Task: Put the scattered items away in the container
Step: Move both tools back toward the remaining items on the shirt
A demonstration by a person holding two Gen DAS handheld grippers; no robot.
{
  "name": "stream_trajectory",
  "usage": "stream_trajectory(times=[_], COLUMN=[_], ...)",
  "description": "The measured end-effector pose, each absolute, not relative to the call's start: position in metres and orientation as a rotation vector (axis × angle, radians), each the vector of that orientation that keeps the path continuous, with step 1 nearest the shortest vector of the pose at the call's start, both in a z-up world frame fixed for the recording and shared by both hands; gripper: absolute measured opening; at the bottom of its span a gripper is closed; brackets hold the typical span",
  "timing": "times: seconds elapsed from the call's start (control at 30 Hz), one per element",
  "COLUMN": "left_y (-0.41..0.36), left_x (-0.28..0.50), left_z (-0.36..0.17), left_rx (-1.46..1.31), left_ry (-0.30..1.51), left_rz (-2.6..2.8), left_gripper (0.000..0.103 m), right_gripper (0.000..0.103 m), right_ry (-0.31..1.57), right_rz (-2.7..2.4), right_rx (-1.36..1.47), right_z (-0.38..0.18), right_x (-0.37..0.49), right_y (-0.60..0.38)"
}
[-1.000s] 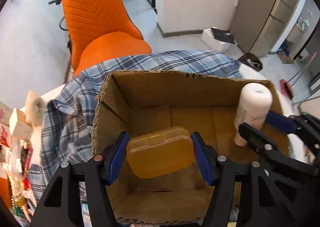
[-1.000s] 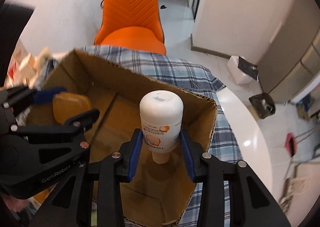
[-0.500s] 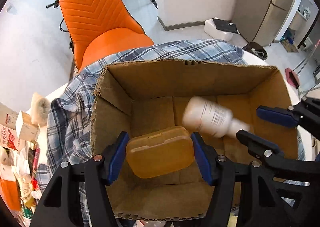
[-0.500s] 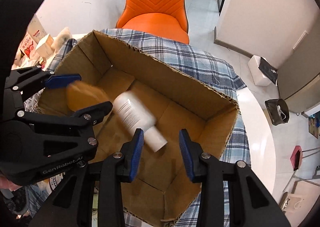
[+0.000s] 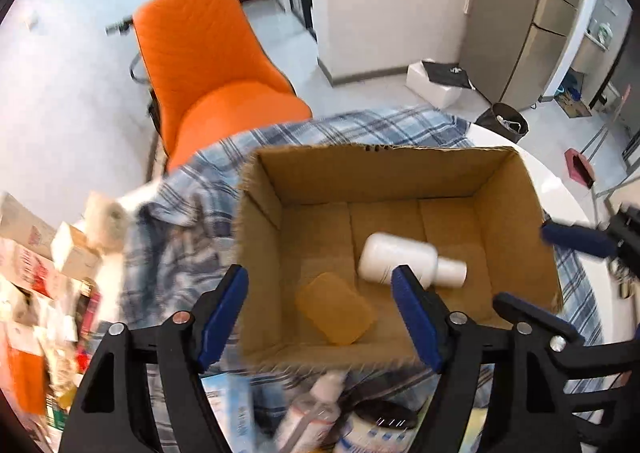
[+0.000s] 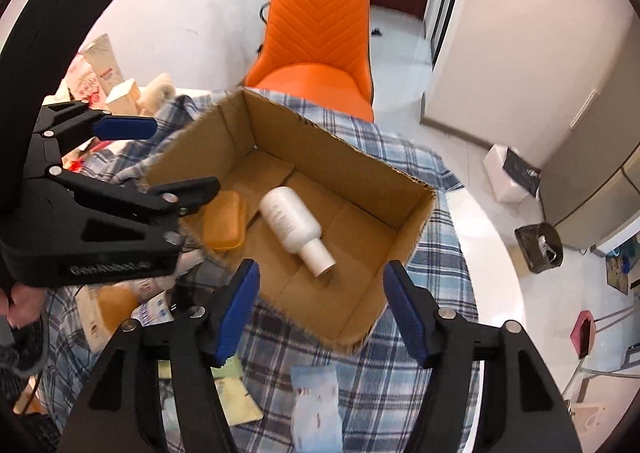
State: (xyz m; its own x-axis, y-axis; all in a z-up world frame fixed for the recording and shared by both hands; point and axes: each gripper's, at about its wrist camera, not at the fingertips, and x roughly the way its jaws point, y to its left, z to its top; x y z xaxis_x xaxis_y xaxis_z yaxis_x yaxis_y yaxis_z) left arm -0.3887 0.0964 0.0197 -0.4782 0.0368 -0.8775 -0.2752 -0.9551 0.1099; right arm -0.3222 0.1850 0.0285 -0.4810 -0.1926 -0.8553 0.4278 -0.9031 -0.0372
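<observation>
An open cardboard box (image 5: 376, 169) (image 6: 340, 141) stands on a plaid cloth. Inside it, a white bottle (image 5: 400, 259) (image 6: 292, 223) lies on its side beside a flat amber case (image 5: 334, 309) (image 6: 224, 221) on the box floor. My left gripper (image 5: 320, 273) (image 6: 184, 157) hangs above the box's near left part. Its jaws are opening, with nothing pressed between the blue pads. My right gripper (image 6: 322, 269) (image 5: 520, 265) hovers over the box's near right side, jaws opening too, and holds nothing.
The plaid cloth (image 6: 384, 157) covers a round white table (image 6: 492, 253). Loose items lie in front of the box: a bottle (image 5: 316, 405), a round tub (image 5: 380, 425), paper packets (image 6: 320, 397). Cartons (image 5: 36, 253) crowd the left. An orange chair (image 5: 216, 77) stands behind.
Both grippers let go. The bottle tipped over and now lies in the box; the amber case dropped to the box floor. Both grippers rose and drew back with wider jaws.
</observation>
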Motion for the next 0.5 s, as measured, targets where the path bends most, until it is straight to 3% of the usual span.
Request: stream_trajectory(times=[0.1,0.2,0.33,0.5], left_y=[0.084,0.071,0.058,0.044], left_x=[-0.367,-0.346,-0.313,-0.274], left_z=[0.033,0.043,0.048,0.043], left_rx=[-1.447,-1.435,-1.404,-1.389], left_ry=[0.320,0.216,0.204,0.214], left_rz=[2.533,2.506,2.520,2.540], left_gripper=[0.084,0.084,0.084,0.084], right_gripper=[0.065,0.076,0.102,0.103], right_ry=[0.323,0.322,0.387,0.407], right_rz=[-2.464,-2.491,-2.537,-2.589], right_rx=[1.277,1.203,1.122,1.063], right_z=[0.041,0.052,0.059,0.057], right_x=[-0.296,-0.269,-0.234,-0.205], right_y=[0.185,0.181,0.172,0.165])
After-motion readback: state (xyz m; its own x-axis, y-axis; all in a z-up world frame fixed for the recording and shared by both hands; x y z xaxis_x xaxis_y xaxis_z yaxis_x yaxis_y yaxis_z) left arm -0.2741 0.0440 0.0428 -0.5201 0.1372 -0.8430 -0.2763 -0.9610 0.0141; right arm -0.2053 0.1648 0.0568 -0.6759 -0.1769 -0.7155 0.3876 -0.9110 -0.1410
